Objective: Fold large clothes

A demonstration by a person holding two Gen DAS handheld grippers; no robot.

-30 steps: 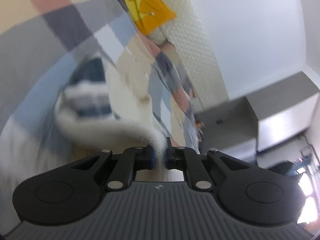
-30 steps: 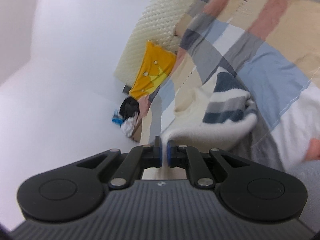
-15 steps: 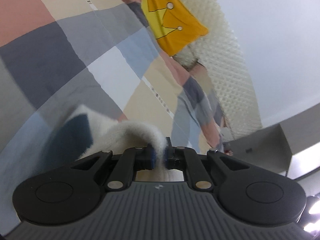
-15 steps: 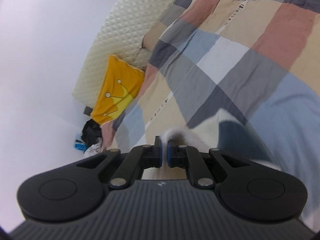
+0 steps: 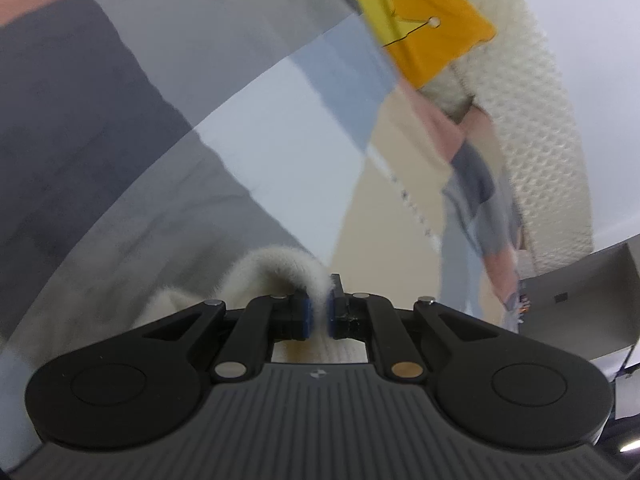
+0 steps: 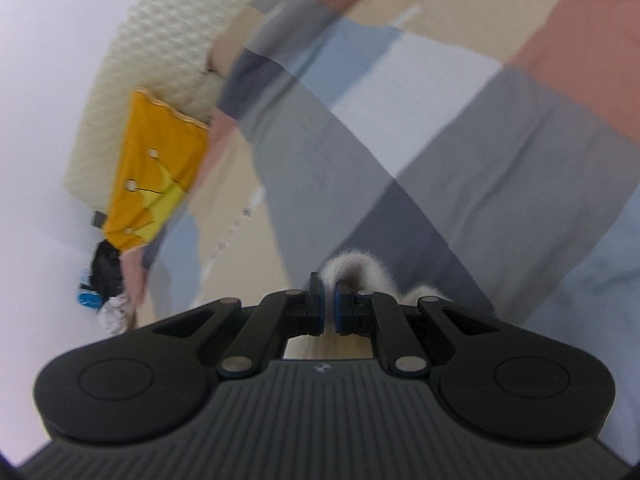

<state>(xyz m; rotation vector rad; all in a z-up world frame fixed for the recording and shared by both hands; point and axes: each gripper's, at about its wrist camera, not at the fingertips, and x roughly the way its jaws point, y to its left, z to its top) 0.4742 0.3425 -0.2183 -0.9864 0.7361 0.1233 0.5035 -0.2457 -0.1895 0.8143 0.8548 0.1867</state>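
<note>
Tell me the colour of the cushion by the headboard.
Orange-yellow cushion with a crown outline; clearest in the left wrist view.

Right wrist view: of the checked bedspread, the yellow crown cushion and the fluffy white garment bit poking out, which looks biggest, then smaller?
1. Checked bedspread, fills most of the view.
2. Yellow crown cushion.
3. White fluffy garment, only a small tuft shows.

The cushion lies farther from the camera, so this is apparent size only.
</note>
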